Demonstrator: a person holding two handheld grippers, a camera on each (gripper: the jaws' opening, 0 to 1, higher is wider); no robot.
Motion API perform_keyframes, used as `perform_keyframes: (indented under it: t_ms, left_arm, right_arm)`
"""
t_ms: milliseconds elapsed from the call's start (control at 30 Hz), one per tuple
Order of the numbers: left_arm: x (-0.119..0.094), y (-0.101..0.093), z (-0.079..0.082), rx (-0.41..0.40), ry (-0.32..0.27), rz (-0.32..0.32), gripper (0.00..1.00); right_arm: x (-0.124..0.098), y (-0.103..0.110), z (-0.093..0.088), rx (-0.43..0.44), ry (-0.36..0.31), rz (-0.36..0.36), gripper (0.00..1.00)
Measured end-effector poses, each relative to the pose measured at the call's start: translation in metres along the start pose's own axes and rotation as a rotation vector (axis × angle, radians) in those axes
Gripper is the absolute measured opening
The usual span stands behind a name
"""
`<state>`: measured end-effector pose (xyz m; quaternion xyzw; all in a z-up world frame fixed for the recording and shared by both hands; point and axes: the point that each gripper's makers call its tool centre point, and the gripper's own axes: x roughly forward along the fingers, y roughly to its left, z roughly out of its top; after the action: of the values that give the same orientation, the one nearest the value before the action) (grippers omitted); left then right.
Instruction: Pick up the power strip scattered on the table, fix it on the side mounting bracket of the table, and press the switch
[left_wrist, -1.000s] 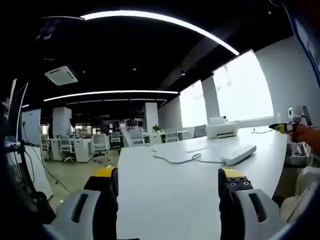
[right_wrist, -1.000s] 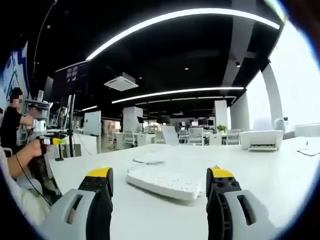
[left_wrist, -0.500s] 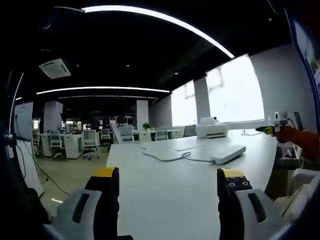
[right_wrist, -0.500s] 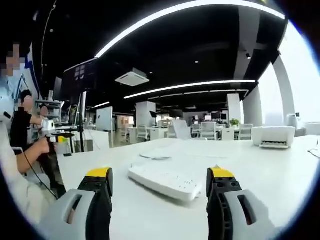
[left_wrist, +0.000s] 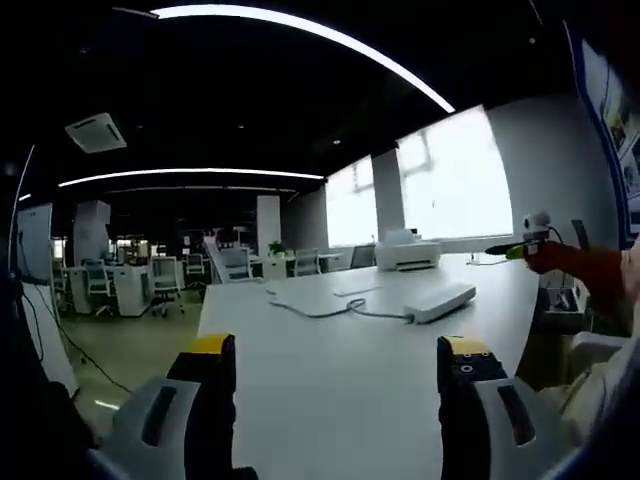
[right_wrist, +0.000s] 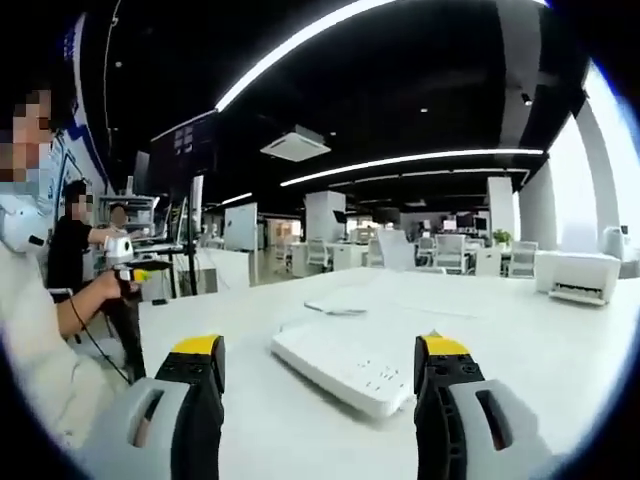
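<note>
Both fingers of the left gripper (left_wrist: 338, 362) stand spread wide over the white table (left_wrist: 330, 390), yellow-tipped, holding nothing and touching nothing. One white power strip (left_wrist: 436, 300) lies flat on that table well ahead of them, toward the right-hand finger's side, with its single white cord (left_wrist: 330, 310) trailing off it in a loose curve across the tabletop. One white printer (left_wrist: 407, 254) sits farther back on the table beyond the power strip. In the left gripper view the right gripper (left_wrist: 520, 247) shows at the table's far right, held in a person's hand (left_wrist: 548, 256). In the right gripper view, that gripper's (right_wrist: 320, 362) two fingers are likewise spread apart with nothing between them, and the power strip (right_wrist: 352, 366) lies on the table (right_wrist: 520, 350) just ahead of them, in line with the gap and slanted across it. The left gripper (right_wrist: 140, 268) appears off the table's left edge, gripped by the person's other hand (right_wrist: 107, 286).
</note>
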<state>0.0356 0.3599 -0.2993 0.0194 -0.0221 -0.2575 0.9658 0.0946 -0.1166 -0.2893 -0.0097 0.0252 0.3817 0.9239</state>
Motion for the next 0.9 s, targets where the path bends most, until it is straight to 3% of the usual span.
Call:
perform_keyframes:
  t_ms: [567,900]
  left_arm:
    - [0.008,-0.009,-0.009,0.040,0.048,-0.042,0.86]
    - [0.011,-0.015,-0.008,0.022,0.052,-0.066,0.86]
  right_arm:
    - [0.016,-0.012,-0.013,-0.003,0.067,0.037,0.73]
    - [0.025,-0.029,-0.032,-0.023,0.153,0.062,0.75]
